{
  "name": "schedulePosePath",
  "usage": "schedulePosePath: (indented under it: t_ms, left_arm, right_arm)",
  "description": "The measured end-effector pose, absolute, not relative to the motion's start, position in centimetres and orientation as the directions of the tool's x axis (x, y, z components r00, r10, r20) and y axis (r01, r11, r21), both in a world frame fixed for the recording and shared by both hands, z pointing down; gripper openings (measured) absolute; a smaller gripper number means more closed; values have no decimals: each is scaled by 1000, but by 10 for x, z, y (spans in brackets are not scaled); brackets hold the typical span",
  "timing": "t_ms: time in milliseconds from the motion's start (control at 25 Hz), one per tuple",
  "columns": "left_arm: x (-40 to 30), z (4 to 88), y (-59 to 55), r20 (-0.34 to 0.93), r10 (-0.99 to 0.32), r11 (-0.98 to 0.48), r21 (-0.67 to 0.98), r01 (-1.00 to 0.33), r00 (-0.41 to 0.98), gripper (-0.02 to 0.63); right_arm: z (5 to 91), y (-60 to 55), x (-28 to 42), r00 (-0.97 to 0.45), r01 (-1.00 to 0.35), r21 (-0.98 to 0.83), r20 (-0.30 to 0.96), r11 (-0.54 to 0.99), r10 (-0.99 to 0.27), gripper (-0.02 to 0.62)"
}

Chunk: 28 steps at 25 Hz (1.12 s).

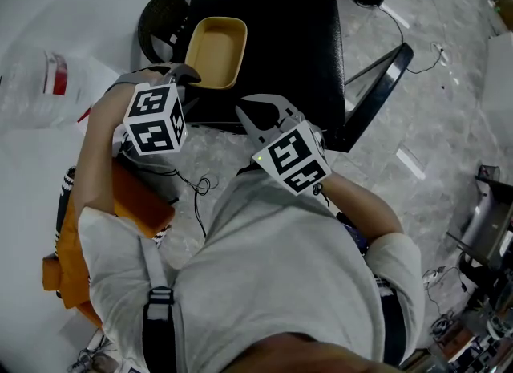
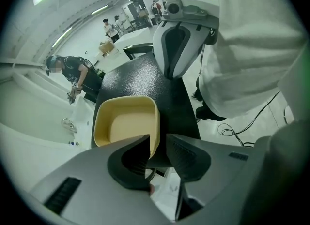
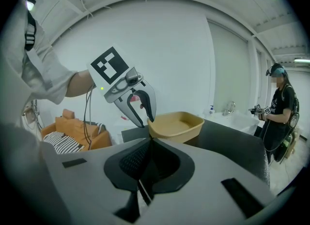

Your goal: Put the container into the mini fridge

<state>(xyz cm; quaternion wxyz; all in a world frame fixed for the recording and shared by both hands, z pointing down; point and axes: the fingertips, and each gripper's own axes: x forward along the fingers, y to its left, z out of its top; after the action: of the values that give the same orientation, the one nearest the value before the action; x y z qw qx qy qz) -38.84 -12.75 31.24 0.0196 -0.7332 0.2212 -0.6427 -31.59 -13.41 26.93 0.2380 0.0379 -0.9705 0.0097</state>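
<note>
The container [image 1: 215, 54] sits by the left edge of the black fridge top [image 1: 296, 50] (not lifted yet), so I judge the pickup is in hand. The left gripper [image 2: 157, 144] is slightly parted at the near rim, seemingly astride it; closing comes next. The right gripper [image 3: 147, 142] is closed and empty.

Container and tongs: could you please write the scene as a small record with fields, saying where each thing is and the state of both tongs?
container: yellow, empty, no lid, on top of the fridge
fridge: black, low
door: appears swung open at the right
left tongs: open, at the container's near rim, no grip yet
right tongs: shut, empty, apart from the container
task: container not yet inside the fridge
</note>
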Motion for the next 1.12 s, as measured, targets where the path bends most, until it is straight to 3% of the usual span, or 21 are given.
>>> schedulePosePath:
  t_ms: [440,1120]
  left_arm:
    - [-398,326,-137,932,-358,-904,-329,-271,62,47]
    - [-388,321,-130,911,-404,-888,-367,-277,87,32]
  right_arm:
    - [280,-139,-310,-870,-106,-19,486,994,-84,40]
    - [285,-129,-304,-861,-138,-32,499,990,-104,40]
